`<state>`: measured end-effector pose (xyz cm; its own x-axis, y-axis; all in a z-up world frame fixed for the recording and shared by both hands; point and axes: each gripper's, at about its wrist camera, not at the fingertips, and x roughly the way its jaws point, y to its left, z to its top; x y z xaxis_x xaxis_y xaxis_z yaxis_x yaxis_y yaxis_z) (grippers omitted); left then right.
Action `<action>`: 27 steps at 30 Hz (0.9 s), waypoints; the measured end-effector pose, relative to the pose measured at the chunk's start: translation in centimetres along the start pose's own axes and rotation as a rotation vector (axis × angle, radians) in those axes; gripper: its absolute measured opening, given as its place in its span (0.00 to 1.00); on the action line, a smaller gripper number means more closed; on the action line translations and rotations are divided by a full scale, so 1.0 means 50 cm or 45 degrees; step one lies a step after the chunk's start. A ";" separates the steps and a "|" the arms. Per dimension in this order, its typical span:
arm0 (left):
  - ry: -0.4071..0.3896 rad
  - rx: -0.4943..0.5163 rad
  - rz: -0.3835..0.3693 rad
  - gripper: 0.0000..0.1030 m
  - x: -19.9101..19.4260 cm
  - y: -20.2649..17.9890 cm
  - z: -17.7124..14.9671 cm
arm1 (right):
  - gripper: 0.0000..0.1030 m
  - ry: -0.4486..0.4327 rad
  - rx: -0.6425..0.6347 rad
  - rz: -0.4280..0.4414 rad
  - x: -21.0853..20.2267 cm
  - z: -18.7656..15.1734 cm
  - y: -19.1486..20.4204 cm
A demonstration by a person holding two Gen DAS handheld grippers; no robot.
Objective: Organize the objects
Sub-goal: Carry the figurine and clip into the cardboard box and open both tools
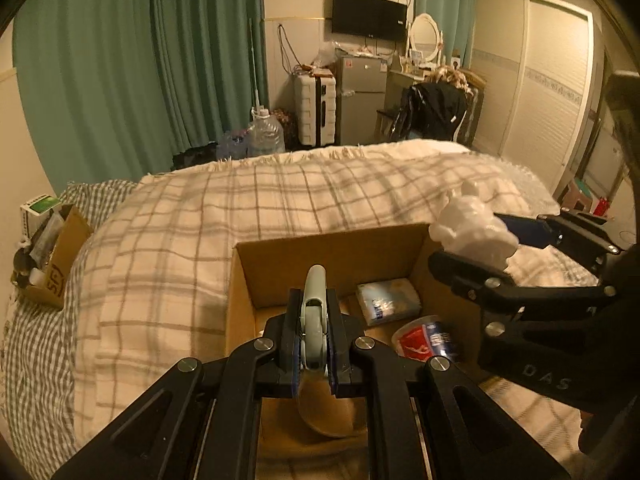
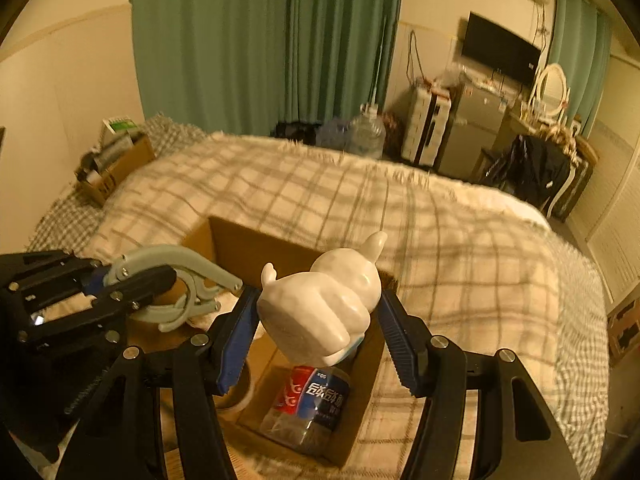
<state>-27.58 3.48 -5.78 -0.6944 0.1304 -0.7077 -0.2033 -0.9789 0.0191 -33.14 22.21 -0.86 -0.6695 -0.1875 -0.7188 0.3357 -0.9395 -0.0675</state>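
An open cardboard box (image 1: 324, 252) sits on the plaid bedspread; it also shows in the right wrist view (image 2: 256, 240). My left gripper (image 1: 314, 340) is shut on a grey tape dispenser (image 1: 314, 312) with a brown tape roll, held over the box; the dispenser also shows in the right wrist view (image 2: 176, 280). My right gripper (image 2: 316, 320) is shut on a white animal figurine (image 2: 324, 304), held above the box's right side; the figurine also shows in the left wrist view (image 1: 472, 228). Inside the box lie a clear bottle with a red and blue label (image 2: 312, 404) and a tissue pack (image 1: 388, 300).
A second cardboard box (image 1: 56, 256) full of items stands at the bed's left edge. Beyond the bed are green curtains (image 1: 140, 68), water jugs (image 1: 266, 132), a suitcase, a small fridge (image 1: 360, 96), a chair with dark clothes and a wardrobe.
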 end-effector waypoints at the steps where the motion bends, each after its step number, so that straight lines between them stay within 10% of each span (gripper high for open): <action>1: 0.004 0.007 0.005 0.09 0.009 -0.002 -0.002 | 0.58 0.015 0.000 0.003 0.017 -0.008 -0.007; 20: 0.103 0.072 0.021 0.14 0.046 -0.015 -0.028 | 0.71 0.040 0.019 -0.008 0.044 -0.053 -0.026; 24: 0.093 0.066 0.026 0.64 0.007 -0.007 -0.039 | 0.76 -0.004 0.029 -0.046 -0.011 -0.051 -0.029; 27: 0.067 0.055 0.015 0.69 -0.027 -0.001 -0.047 | 0.79 -0.044 0.029 -0.063 -0.062 -0.054 -0.030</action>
<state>-25.03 2.98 -6.48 -0.6601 0.1096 -0.7431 -0.2258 -0.9725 0.0571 -29.76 24.98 -0.40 -0.7076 -0.1505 -0.6904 0.2872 -0.9540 -0.0864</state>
